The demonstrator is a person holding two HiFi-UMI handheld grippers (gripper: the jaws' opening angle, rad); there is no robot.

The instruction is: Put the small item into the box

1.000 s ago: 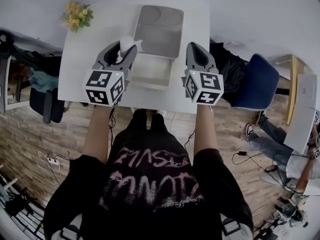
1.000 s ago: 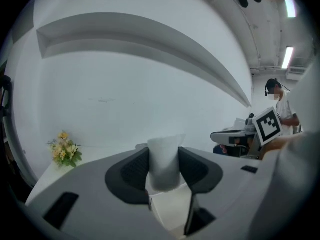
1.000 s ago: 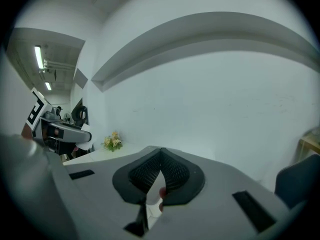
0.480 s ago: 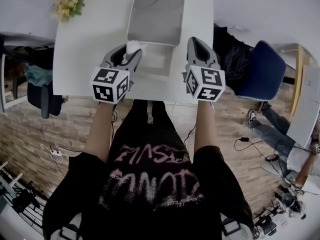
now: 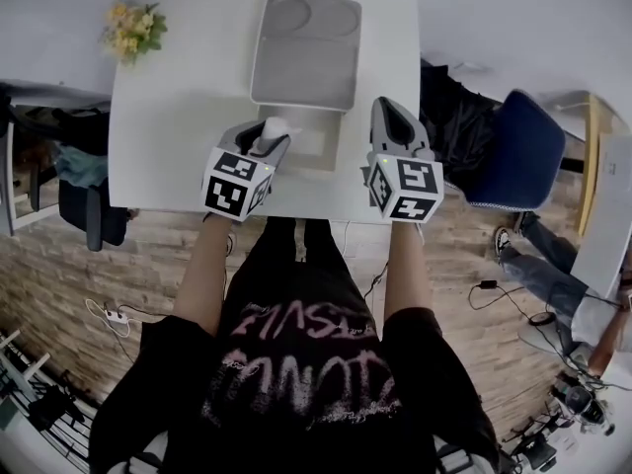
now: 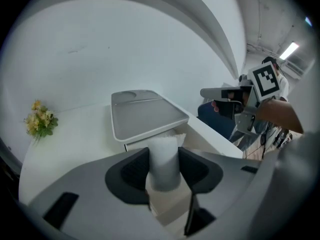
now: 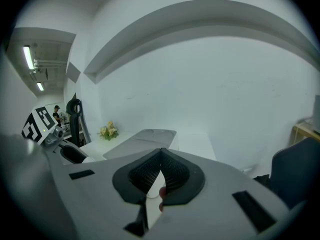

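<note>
A small white cylinder (image 5: 276,127) is clamped between the pads of my left gripper (image 5: 265,136), which is shut on it; in the left gripper view the cylinder (image 6: 163,151) stands upright in the left gripper (image 6: 164,168). It hangs over the left part of the white box's open base (image 5: 314,142). The box's grey lid (image 5: 305,51) lies folded back behind the base and also shows as the grey lid (image 6: 146,115). My right gripper (image 5: 388,109) hovers to the right of the box, shut with nothing in it; in its own view the right gripper (image 7: 160,160) has its pads touching.
The white table (image 5: 173,117) carries a bunch of yellow flowers (image 5: 133,26) at its far left corner. A blue chair (image 5: 515,152) stands past the table's right edge. The table's near edge runs just under both grippers, with wooden floor below.
My left gripper has carried the white cylinder rightward, from beside the box to over its open base. The right gripper has barely moved.
</note>
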